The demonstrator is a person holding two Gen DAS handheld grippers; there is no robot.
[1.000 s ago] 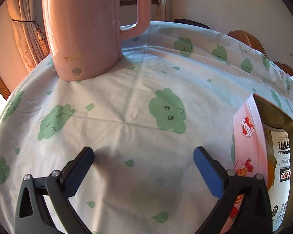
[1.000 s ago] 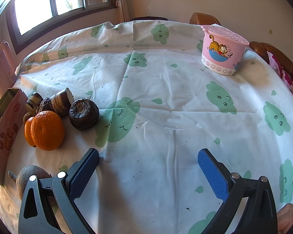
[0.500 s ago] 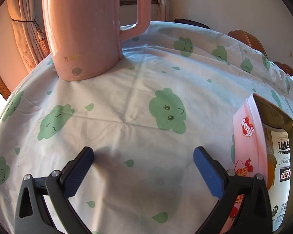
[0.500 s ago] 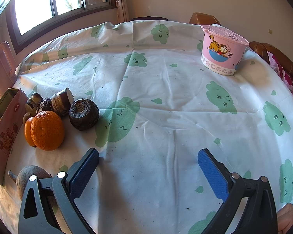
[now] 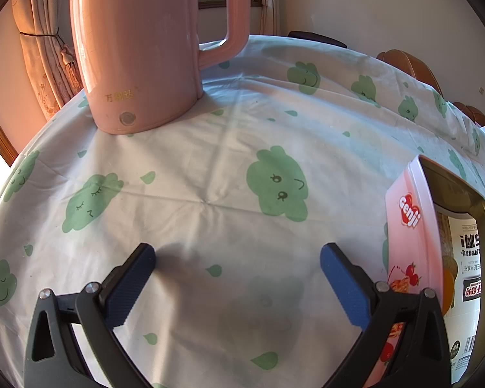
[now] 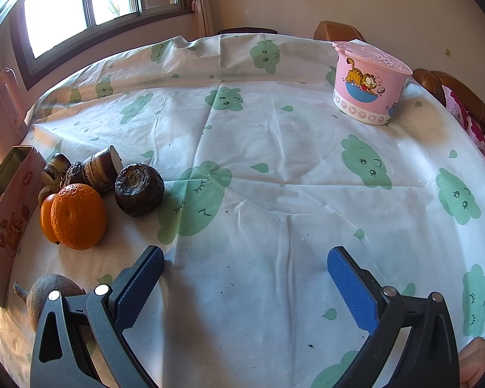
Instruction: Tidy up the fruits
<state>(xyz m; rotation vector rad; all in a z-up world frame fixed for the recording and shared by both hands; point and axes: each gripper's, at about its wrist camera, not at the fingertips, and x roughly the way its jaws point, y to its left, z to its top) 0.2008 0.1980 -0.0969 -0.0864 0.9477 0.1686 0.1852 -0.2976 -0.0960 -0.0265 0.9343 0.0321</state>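
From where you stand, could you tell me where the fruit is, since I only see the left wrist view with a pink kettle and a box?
Observer: In the right wrist view, a large orange lies on the tablecloth beside the pink box.
Operator: Thank you. Is the right gripper holding anything?
Observer: No, the right gripper is open and empty above bare cloth.
Operator: Is anything else on that side?
Observer: A lidded pink cartoon tub stands far across the table.
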